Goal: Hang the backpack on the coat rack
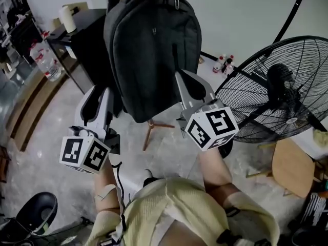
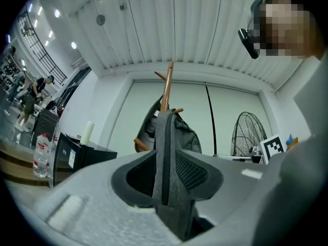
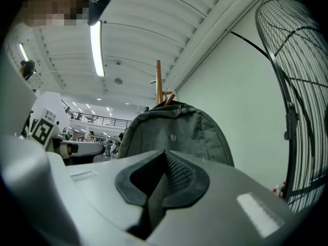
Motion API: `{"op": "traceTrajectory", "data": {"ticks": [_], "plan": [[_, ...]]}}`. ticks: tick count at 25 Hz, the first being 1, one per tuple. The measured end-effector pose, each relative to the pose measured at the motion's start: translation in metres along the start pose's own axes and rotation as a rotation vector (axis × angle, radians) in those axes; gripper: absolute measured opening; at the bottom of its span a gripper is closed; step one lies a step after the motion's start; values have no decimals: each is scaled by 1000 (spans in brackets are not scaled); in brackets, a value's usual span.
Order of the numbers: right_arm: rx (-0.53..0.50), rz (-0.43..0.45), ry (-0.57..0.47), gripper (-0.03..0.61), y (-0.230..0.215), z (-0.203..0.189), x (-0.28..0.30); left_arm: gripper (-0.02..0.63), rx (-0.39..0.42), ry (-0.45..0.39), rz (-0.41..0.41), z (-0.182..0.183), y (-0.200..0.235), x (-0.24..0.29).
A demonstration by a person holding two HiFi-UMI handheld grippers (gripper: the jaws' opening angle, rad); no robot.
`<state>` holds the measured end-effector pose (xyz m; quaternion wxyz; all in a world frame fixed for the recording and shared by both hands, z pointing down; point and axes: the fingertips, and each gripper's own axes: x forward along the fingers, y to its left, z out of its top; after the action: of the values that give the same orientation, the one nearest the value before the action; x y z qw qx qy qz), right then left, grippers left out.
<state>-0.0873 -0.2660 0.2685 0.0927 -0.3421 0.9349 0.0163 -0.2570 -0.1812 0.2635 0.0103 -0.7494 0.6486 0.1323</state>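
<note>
The room was a bright hall with a pale polished stone floor [image 1: 46,158] and a plain white wall [image 1: 246,9] filling the upper right of the head view. Against that wall, at the right of the frame, stood a large round black wire-cage fan [image 1: 279,94], and a black cabinet-like desk [image 1: 87,40] sat at the upper left. The dark grey fabric backpack [image 1: 151,50] hung in the upper centre of the head view, clear of the floor. In the left gripper view its top sat up against the slim wooden coat rack [image 2: 167,86], at about the level of a short wooden peg [image 2: 178,110]. By that reading the hanging looked done or very nearly so, though no view showed plainly whether the top loop sat right over the peg. The left gripper [image 1: 100,92], at the lower left of the bag, had its jaws closed on a grey webbing strap [image 2: 165,152] that ran up from between the pads to the bag. The right gripper [image 1: 180,76], its tip against the bag's lower right side, had its jaws pressed fully together, with nothing showing beyond the pads. What seemed to be left was checking that the bag sat securely, letting go of the strap, and drawing both grippers away.
</note>
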Motion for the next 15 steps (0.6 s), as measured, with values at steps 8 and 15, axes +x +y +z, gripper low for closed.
{"op": "traceTrajectory", "data": {"ticks": [8, 15], "plan": [[2, -5, -1, 3, 0, 4, 0, 112, 25, 18, 20, -1, 1, 1], [21, -19, -25, 3, -4, 7, -1, 112, 44, 22, 32, -3, 4, 3]]}}
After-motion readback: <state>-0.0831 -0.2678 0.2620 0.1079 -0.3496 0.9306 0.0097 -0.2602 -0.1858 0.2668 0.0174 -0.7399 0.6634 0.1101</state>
